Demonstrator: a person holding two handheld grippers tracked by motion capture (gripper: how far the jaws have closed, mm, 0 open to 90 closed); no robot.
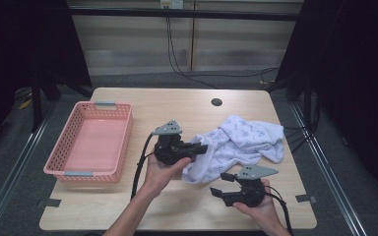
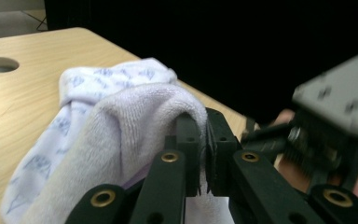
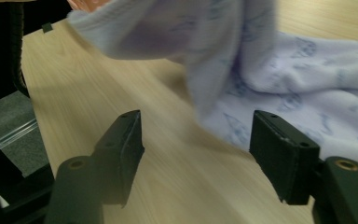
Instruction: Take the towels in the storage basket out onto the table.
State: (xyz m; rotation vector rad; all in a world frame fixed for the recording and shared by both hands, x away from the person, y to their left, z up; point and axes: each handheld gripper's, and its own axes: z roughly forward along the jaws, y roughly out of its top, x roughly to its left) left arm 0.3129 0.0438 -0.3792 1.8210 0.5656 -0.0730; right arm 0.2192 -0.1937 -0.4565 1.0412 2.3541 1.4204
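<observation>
Left gripper (image 1: 203, 148) jaws pinch the towel (image 1: 246, 140), palm underneath; right gripper (image 1: 218, 192) jaws gape empty.

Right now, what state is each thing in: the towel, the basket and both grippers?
towel: crumpled on the table, one edge lifted off the wood by the left gripper.
pink basket: upright on the table's left side, empty.
left gripper: shut on the towel, with a fold pinched between its jaws.
right gripper: open, nothing between its jaws, just short of the towel.
table: light wood, with a round hole near the far edge.
</observation>
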